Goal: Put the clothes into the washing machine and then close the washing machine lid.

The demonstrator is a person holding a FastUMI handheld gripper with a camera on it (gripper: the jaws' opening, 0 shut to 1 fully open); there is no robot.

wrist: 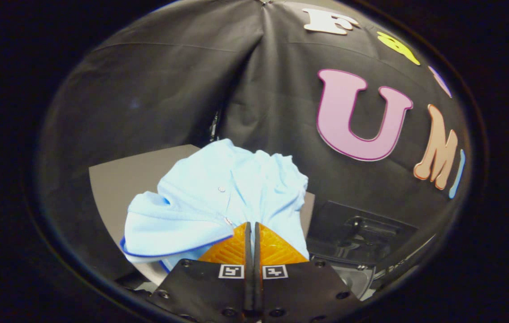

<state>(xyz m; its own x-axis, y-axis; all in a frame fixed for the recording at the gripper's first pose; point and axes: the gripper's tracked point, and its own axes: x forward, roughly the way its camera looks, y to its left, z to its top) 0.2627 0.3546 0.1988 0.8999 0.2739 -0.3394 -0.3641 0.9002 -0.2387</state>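
Observation:
A light blue shirt (218,197) with small buttons and a dark blue hem edge hangs bunched from my gripper (252,224), lifted above the grey tabletop (119,184). The two fingers are pressed together with the cloth pinched at their tips, so the gripper is shut on the shirt. To the right of the fingers and lower down stands the washing machine (357,251), its dark raised lid (362,224) standing over a pale tub rim. The shirt hides the table right ahead of the fingers.
The black cloth booth wall (169,89) closes in the scene behind the table and machine. Bare grey tabletop lies to the left of the shirt.

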